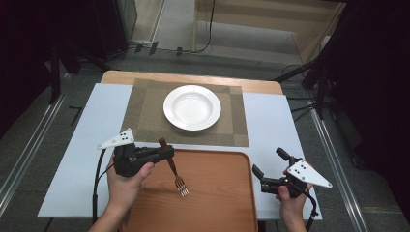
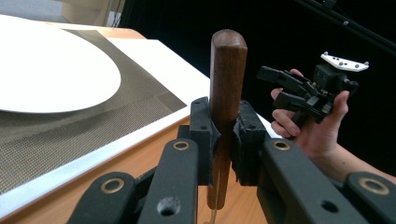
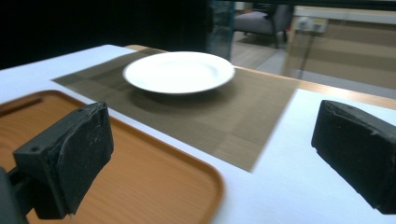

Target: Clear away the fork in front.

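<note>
Recording lab: dark-curtained bay, tripod stands (image 1: 319,82), floor cables (image 1: 209,29), staged table (image 1: 270,125).

Plate (image 1: 192,107) on the placemat (image 1: 145,116) — behind the tray (image 1: 217,203) (fork (image 1: 173,169) above it).

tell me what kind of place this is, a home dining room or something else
Probably a lab or recording studio with a staged place setting, not a home. A white plate sits on a woven placemat beside a wooden tray, but black curtains, floor cables and stands surround the table.

The tray (image 1: 212,203) seems cropped at the bottom edge.
</note>
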The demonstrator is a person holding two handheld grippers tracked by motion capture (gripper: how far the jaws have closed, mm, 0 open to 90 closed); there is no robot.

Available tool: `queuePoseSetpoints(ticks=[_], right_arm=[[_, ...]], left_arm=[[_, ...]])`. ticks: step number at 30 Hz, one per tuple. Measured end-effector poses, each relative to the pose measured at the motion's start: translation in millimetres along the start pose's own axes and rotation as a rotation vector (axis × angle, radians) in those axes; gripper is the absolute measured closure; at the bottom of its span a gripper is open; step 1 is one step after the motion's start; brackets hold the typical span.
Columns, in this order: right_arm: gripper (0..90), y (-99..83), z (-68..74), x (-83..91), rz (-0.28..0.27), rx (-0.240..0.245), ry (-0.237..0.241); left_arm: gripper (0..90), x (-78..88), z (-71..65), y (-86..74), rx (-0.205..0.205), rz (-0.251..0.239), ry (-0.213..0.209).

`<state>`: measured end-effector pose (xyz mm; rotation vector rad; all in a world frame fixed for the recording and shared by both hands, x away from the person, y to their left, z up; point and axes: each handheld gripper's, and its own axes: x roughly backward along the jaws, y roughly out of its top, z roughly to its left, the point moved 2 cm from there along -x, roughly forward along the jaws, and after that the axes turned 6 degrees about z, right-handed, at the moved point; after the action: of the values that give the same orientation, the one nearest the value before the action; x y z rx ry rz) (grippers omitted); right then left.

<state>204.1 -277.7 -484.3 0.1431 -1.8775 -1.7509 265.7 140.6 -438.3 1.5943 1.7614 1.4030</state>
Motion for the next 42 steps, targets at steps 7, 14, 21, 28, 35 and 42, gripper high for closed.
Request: queuePoseSetpoints(ticks=[7,14,21,28,35,42], right_arm=[[0.0,-12.8,-20.4,11.4,0.01,-0.025,-0.046],[0.0,-20.8,-35.8,22.2,0.013,-0.04,-0.08],[0.0,-30.5,-54.5,32.0,0.014,-0.076,-0.123],[0.0,-36.5,-65.1,38.4,-0.001,-0.071,-0.157],[0.0,-42.9,-66.2,35.4,0.019,-0.067,-0.174],[0.0,-44.9,-68.1,34.7,0.02,-0.07,-0.174]], left_arm=[[79.1,6.6,1.2,-3.2,0.008,0.007,-0.007],[79.1,12.9,3.0,-5.2,0.02,0.018,-0.017],[79.1,18.3,6.0,-11.4,0.038,0.038,-0.029],[79.1,25.4,10.1,-16.6,0.06,0.036,-0.036],[79.1,24.6,10.8,-22.0,0.077,0.06,-0.063],[79.1,18.3,14.0,-26.8,0.091,0.096,-0.078]])
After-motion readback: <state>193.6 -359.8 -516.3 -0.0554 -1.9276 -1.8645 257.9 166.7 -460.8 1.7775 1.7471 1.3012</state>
